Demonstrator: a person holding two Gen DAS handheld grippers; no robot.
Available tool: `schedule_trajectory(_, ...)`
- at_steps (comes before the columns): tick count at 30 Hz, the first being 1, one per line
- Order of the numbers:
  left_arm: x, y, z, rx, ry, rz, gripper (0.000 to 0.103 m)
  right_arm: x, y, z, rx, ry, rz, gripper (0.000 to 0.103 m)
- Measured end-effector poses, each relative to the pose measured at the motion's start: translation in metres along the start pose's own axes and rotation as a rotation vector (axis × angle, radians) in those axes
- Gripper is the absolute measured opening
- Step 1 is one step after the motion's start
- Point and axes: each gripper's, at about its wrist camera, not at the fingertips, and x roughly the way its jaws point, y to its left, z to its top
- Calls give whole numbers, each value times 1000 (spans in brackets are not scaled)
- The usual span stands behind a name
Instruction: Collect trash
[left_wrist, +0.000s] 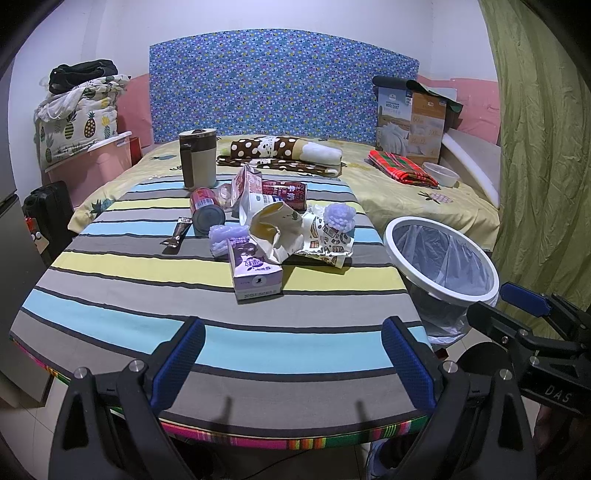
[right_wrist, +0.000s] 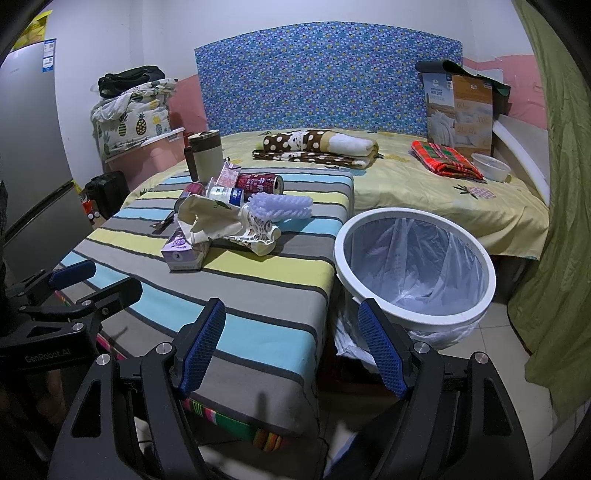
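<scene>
A heap of trash lies mid-table on the striped cloth (left_wrist: 221, 332): a purple milk carton (left_wrist: 255, 273) (right_wrist: 184, 251) nearest me, a crumpled cream paper bag (left_wrist: 280, 229) (right_wrist: 210, 218), a patterned wrapper (left_wrist: 328, 240), two red cans (left_wrist: 207, 210) (left_wrist: 284, 192), lavender foam netting (left_wrist: 340, 216) (right_wrist: 280, 205) and a dark stick wrapper (left_wrist: 179, 230). The white-rimmed bin (left_wrist: 454, 293) (right_wrist: 406, 314) with a clear liner stands off the table's right edge. My left gripper (left_wrist: 293, 326) is open over the near table edge, holding nothing. My right gripper (right_wrist: 291, 308) is open between table corner and bin.
A brown and beige jug (left_wrist: 197, 158) stands at the table's far left. Behind is a bed (right_wrist: 461, 210) with folded blankets, boxes and a white bowl (right_wrist: 491, 166). A green curtain (right_wrist: 554, 221) hangs on the right, a fridge (right_wrist: 33, 147) on the left.
</scene>
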Motion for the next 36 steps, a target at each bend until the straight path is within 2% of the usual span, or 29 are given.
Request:
schedule_trajectory(20,3,4,1,6,-8,18,98,7,2,0,-5,15,5,76)
schedule_trajectory(25,14,11,1,-9,14,-10,98,13,4,3,-9,18,18,76)
schedule_trajectory(31,26,19,3,-2,-5,32,97,24,6,10,-27,17,46,76)
schedule_trajectory(36,42,32,9,-43,19,23,92,36,8,17,-29,44,69,76)
